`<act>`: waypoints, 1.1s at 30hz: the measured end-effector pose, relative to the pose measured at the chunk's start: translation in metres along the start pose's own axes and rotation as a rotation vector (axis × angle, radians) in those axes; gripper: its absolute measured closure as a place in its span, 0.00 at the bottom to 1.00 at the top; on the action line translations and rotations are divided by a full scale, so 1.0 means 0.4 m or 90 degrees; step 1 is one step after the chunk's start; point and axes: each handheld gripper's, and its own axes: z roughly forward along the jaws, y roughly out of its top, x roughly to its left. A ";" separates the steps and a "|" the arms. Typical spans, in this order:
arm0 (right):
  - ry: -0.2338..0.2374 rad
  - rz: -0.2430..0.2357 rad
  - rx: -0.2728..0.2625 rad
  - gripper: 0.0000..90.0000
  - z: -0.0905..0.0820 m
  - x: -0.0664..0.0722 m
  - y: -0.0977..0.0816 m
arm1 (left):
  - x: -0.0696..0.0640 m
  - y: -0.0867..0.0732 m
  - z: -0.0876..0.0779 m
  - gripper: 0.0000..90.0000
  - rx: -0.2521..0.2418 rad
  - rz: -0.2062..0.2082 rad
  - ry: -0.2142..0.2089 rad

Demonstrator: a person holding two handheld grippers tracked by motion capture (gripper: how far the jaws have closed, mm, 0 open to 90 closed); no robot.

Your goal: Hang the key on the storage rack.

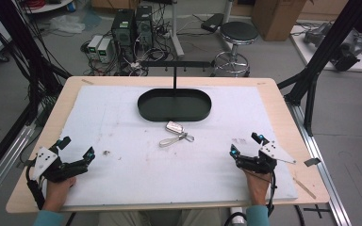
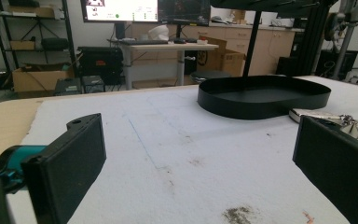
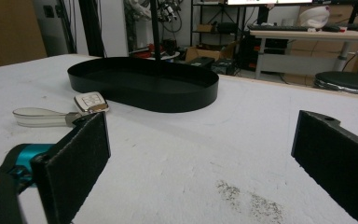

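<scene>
A white car key fob (image 1: 173, 126) with a grey strap loop and metal clip (image 1: 175, 139) lies on the white mat, just in front of the black oval tray (image 1: 146, 109). A thin black post with a hook bar rises from the tray. The fob (image 3: 90, 101) and tray (image 3: 186, 95) lie ahead in the right gripper view; the fob (image 2: 314, 115) and tray (image 2: 261, 105) also appear in the left gripper view. My left gripper (image 1: 77, 147) rests open at the mat's front left. My right gripper (image 1: 246, 143) rests open at the front right. Both hold nothing.
The white mat (image 1: 122, 174) covers a wooden table (image 1: 283, 101). Small dirt smudges mark the mat near each gripper. Black frame struts stand at both table sides. A stool (image 1: 238, 34), boxes and electronics sit on the floor beyond the far edge.
</scene>
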 end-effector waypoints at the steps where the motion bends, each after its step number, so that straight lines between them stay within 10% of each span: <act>1: -0.001 -0.004 0.001 0.04 0.000 0.002 0.000 | 0.000 0.000 0.000 0.03 -0.001 -0.001 -0.001; 9: -0.008 -0.021 0.055 0.04 0.020 0.009 0.009 | 0.002 0.000 0.001 0.03 0.001 -0.004 -0.001; 14: 0.046 -0.001 0.064 0.04 0.031 0.008 0.030 | 0.002 0.001 0.002 0.03 0.003 -0.005 -0.001; 24: 0.174 -0.110 0.085 0.04 0.074 0.019 0.187 | 0.001 0.001 0.002 0.03 0.004 -0.004 0.000; 33: 0.267 -0.140 0.111 0.04 0.139 0.039 0.271 | 0.000 0.000 0.001 0.03 0.000 -0.005 -0.003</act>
